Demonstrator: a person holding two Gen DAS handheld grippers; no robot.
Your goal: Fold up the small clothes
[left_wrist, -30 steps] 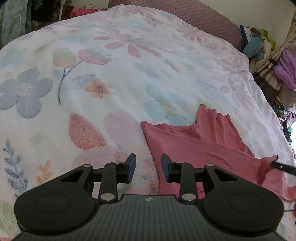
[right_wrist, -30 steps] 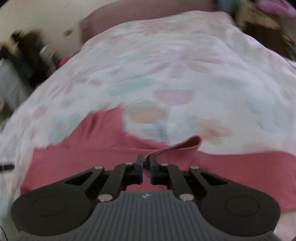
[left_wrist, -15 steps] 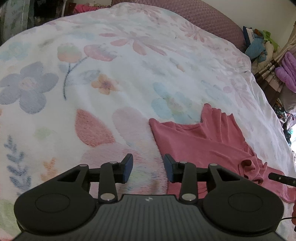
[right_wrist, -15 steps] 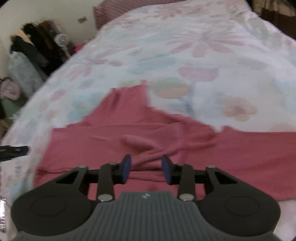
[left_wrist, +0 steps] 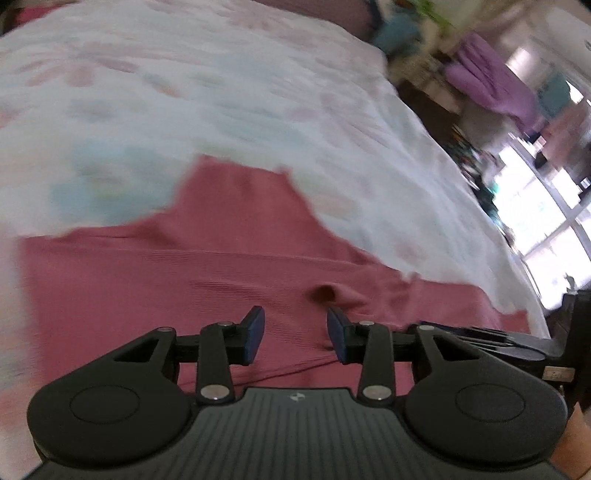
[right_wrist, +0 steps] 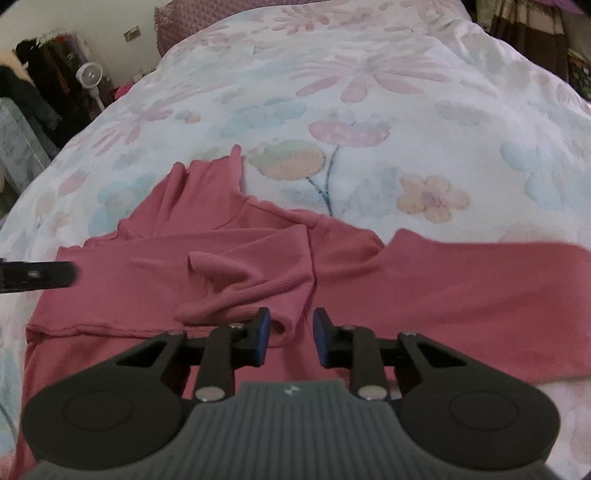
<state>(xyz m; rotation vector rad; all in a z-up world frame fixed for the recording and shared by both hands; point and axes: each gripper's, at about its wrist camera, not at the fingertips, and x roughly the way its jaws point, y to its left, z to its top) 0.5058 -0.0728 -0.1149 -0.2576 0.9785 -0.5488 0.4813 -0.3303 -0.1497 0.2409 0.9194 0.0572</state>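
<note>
A small pink ribbed top lies spread on the floral bed cover. One sleeve is folded in over the body and lies rumpled. My right gripper is open and empty just above the end of that folded sleeve. My left gripper is open and empty over the pink top, which is blurred in the left wrist view. The left gripper's finger also shows at the left edge of the right wrist view. The right gripper shows at the right edge of the left wrist view.
The bed cover stretches far beyond the top. A dark pink pillow lies at the head. A fan and dark clutter stand at the left of the bed. Purple cloth and a bright window are at the right.
My right gripper opened and let go of the sleeve, which now lies folded over the body. My left gripper swung right and now hangs over the top.
</note>
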